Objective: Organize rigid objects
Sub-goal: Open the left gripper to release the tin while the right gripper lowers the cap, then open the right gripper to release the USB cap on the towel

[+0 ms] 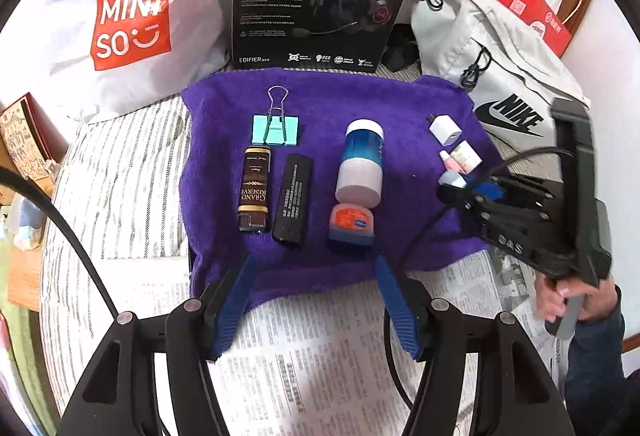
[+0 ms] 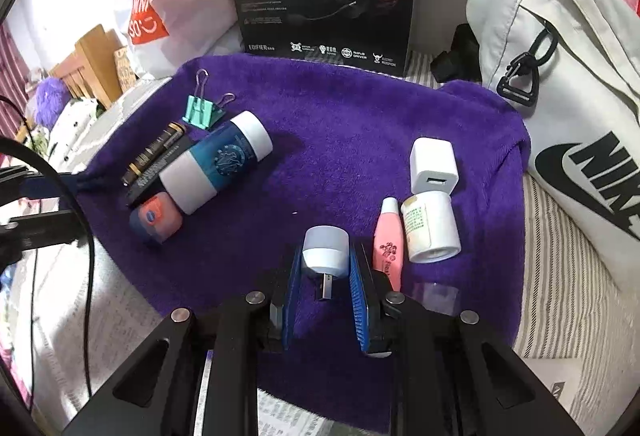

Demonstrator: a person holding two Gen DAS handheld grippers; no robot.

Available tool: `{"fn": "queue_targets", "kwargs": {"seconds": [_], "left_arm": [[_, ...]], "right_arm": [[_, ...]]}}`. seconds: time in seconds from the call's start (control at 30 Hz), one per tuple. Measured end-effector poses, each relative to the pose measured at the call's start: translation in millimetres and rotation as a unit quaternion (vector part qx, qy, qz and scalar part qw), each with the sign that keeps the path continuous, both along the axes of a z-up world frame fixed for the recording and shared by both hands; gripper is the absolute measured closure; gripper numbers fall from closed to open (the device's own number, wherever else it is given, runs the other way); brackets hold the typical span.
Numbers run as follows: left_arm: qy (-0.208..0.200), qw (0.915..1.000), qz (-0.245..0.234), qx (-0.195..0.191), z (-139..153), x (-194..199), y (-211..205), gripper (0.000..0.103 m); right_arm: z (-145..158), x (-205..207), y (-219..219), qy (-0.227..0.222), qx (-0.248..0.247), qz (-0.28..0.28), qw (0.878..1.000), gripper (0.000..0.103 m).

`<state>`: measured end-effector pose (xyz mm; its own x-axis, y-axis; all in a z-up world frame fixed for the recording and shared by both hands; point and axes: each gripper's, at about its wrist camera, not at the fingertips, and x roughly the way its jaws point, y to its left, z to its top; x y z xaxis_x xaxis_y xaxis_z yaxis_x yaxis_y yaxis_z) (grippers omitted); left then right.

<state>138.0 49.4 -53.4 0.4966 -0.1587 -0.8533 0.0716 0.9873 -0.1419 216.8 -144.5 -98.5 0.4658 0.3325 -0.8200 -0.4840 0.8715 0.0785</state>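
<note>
Left half of purple towel (image 1: 320, 103): binder clip (image 1: 276, 129), brown tube (image 1: 253, 191), black stick (image 1: 292, 195), blue bottle (image 1: 360, 159) and lip-balm jar (image 1: 352, 222) sit in tidy rows. Right edge group not yet sorted. Right hand-held gripper (image 2: 325, 276) pinches small USB light (image 2: 325, 252), tilted down. Left hand-held gripper (image 1: 312, 300) spread, empty, at near edge

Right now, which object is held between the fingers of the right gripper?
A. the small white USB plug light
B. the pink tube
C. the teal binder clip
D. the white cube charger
A: in the right wrist view the right gripper is closed on the small white USB plug light, while the clip, charger and tube lie free on the purple towel.
</note>
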Motion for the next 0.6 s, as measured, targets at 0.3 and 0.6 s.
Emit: {"fn": "queue_targets", "kwargs": {"seconds": [0.3,0.6], "left_arm": [[-0.015,0.9998,0.006,-0.013,6,-17,1,0.042],[-0.018,0.9998,0.0,0.0,8,-39,-8,0.041]], "right_arm": [[-6,3,2,-0.006,-0.022,-0.004,1.0,0.079],[8,-14,-8,0.002,-0.007,0.001,1.0,0.05]]}}
